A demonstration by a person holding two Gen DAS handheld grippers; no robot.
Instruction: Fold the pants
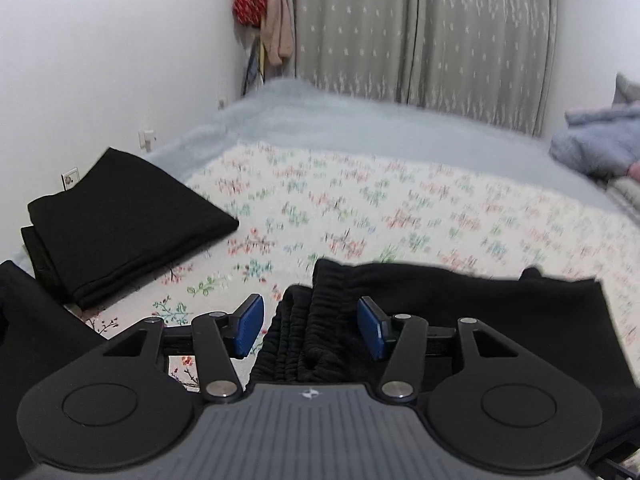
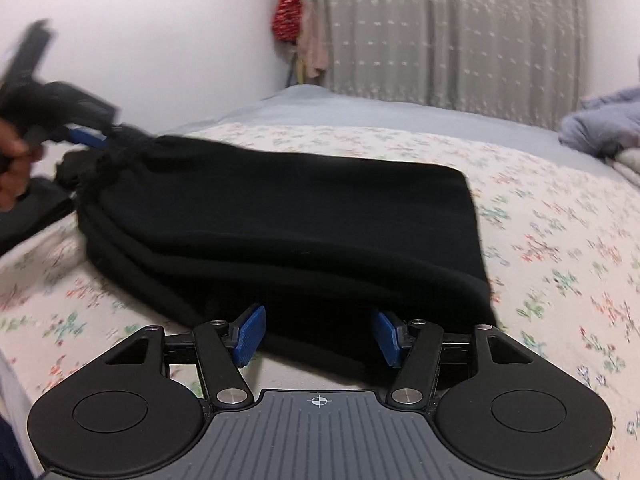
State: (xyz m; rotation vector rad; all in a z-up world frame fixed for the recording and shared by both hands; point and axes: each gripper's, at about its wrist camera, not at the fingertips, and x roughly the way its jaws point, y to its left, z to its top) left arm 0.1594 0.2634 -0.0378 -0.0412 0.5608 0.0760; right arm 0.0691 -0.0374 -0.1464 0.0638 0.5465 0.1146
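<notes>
On the floral bedspread (image 2: 560, 240) the black pants (image 2: 280, 220) lie folded into a thick, layered rectangle, and both tools are at its ends. The left gripper (image 1: 311, 326) straddles the gathered elastic waistband (image 1: 308, 320), blue pads spread wide on either side, nothing pinched. The right gripper (image 2: 318, 334) sits at the folded edge nearest it, pads (image 2: 250, 334) equally parted, fabric lying between them but not squeezed. Here's the danger: the bundle is several layers deep, so a shallow bite could catch only the top ply and peel the fold open when lifted. The ribbed waistband is bulky too, and may squirm out of a weak pinch. Left of the pants, another folded black garment (image 1: 120, 220) lies well apart from them; a careless sweep that way could knock it askew.
</notes>
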